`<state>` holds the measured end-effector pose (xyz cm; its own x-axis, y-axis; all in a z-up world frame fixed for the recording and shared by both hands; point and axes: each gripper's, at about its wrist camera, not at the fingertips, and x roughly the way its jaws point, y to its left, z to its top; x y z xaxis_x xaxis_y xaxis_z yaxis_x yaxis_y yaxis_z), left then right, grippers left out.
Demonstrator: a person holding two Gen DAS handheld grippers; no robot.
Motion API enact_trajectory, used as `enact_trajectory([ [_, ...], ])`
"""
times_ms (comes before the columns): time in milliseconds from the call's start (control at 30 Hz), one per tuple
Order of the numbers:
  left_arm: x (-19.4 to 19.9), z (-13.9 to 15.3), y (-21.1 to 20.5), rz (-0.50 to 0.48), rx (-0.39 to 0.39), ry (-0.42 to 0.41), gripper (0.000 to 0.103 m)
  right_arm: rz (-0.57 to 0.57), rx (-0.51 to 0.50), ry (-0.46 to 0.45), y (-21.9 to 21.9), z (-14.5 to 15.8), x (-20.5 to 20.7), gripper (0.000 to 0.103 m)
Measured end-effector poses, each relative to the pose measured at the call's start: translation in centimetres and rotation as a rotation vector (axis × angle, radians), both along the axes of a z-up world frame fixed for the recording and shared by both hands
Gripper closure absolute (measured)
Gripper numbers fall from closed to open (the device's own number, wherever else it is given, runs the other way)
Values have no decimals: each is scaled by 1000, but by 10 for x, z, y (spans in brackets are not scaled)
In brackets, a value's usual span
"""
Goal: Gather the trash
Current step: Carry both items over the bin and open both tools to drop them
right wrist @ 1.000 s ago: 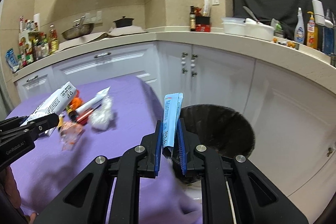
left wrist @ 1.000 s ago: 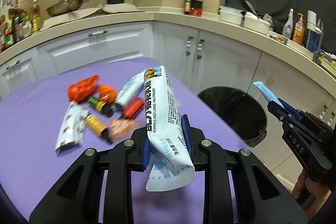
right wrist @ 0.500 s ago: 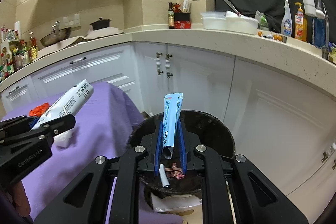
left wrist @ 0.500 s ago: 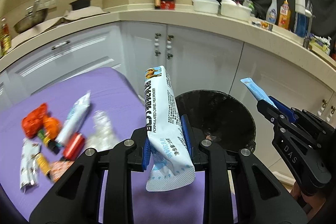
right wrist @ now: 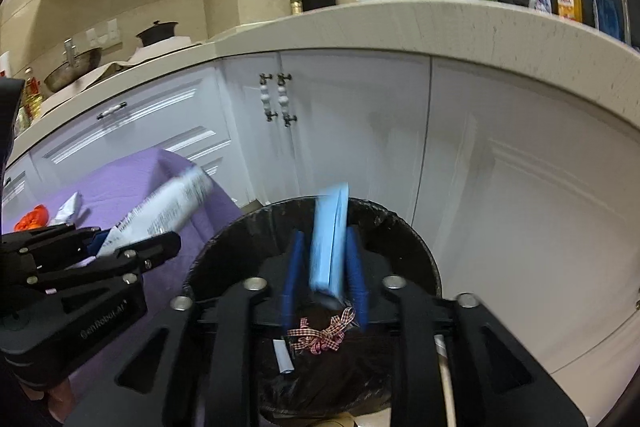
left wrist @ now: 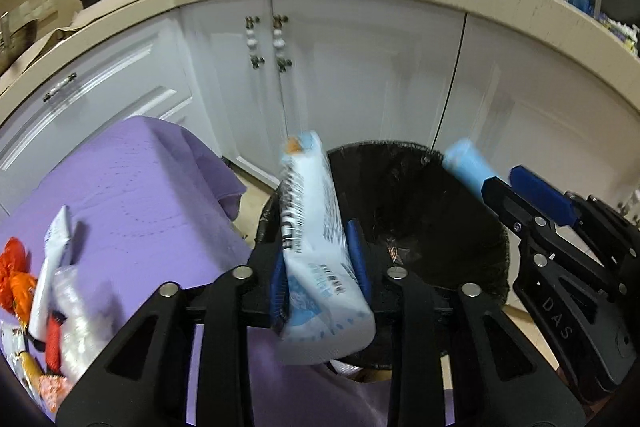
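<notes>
Both grippers hang over the black-lined trash bin [left wrist: 400,187]. My left gripper [left wrist: 318,269] has a white and blue milk powder packet [left wrist: 312,227] standing between its blue pads. Its jaws are opening, though the packet still touches both pads. My right gripper [right wrist: 323,267] is opening too. A light blue wrapper [right wrist: 330,227] sits loose and blurred between its pads, with a gap on the left side. Directly below it is the bin [right wrist: 412,247]. Each gripper shows in the other's view: the right gripper [left wrist: 500,179] and the left gripper [right wrist: 132,237].
The purple-covered table [left wrist: 140,187] ends just left of the bin, with several more wrappers and tubes [left wrist: 56,267] along its left side. A red-checked ribbon [right wrist: 320,333] lies inside the bin. White cabinets [left wrist: 360,67] and a cluttered counter curve close behind.
Both grippers swung from over the table to above the bin and sank a little. The right jaws have spread, and the blue wrapper now sits loose and lower between them.
</notes>
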<state>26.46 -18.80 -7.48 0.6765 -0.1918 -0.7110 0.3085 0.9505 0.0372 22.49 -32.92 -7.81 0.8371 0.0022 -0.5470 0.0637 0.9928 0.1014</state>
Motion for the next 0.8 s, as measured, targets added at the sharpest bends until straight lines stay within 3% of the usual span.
enact_trajectory([
  [33,1,-2,-1,4,0,0,50,-4,-1,5,-2,-3,2,67],
  [67,2,-3,-1,11,-2,-5,47,-7,-1,7,-3,-4,3,67],
  [467,1,6,9,34,-16,-12,47,-26,5,5,-5,-1,-2,66],
  [800,-36,33,63,109,-33,-53,47,51,20,-15,32,20,-20,66],
])
